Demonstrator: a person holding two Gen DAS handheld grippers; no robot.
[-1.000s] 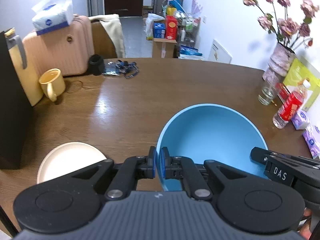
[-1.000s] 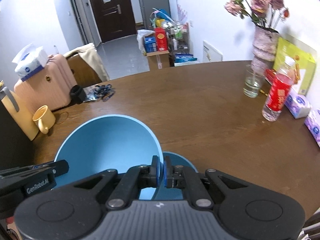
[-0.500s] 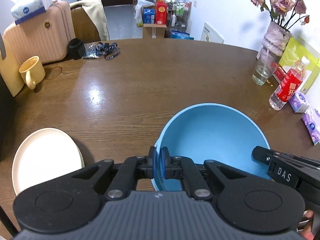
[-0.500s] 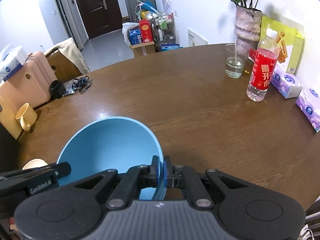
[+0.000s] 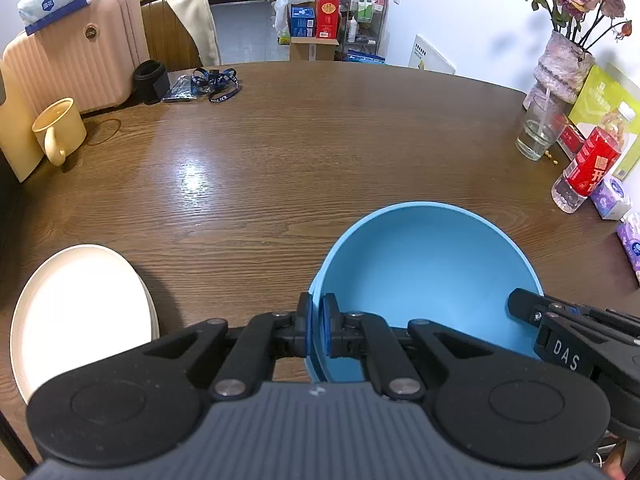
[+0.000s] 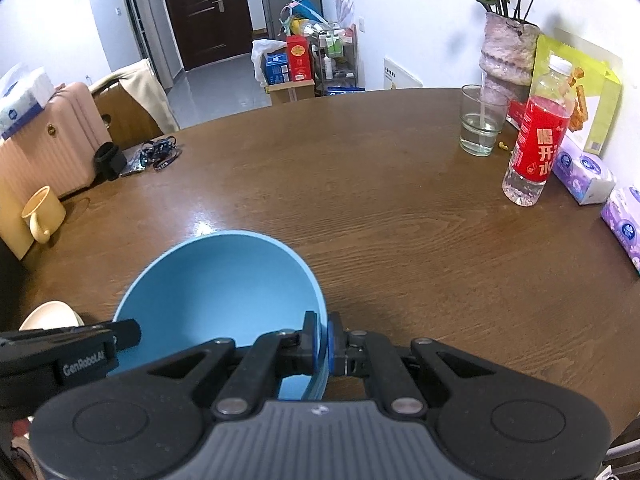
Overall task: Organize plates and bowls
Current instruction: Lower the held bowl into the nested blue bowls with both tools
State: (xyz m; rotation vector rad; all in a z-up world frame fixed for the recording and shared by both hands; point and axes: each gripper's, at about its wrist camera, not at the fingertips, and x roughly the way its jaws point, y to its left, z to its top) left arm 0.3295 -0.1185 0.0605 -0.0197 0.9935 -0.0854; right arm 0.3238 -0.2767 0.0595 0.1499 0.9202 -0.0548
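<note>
A large blue bowl (image 5: 428, 272) is held over the brown table, near its front edge. My left gripper (image 5: 316, 332) is shut on the bowl's left rim. My right gripper (image 6: 323, 342) is shut on the bowl's right rim; the bowl also shows in the right wrist view (image 6: 220, 292). Each gripper's body shows at the edge of the other's view. A cream plate (image 5: 80, 312) lies on the table to the left of the bowl, and its edge shows in the right wrist view (image 6: 50, 314). Whether the bowl touches the table is hidden.
A yellow mug (image 5: 60, 130) and a pink suitcase (image 5: 72, 52) stand at the far left. A glass (image 6: 478, 130), a red-labelled water bottle (image 6: 536, 144), a flower vase (image 6: 508, 52) and tissue packs (image 6: 584, 176) stand along the right. Lanyards (image 5: 214, 84) lie at the back.
Both grippers have carried the blue bowl away from a smaller blue bowl that was under it a second ago. The views first tilted downward, then levelled back. The cream plate stayed in place.
</note>
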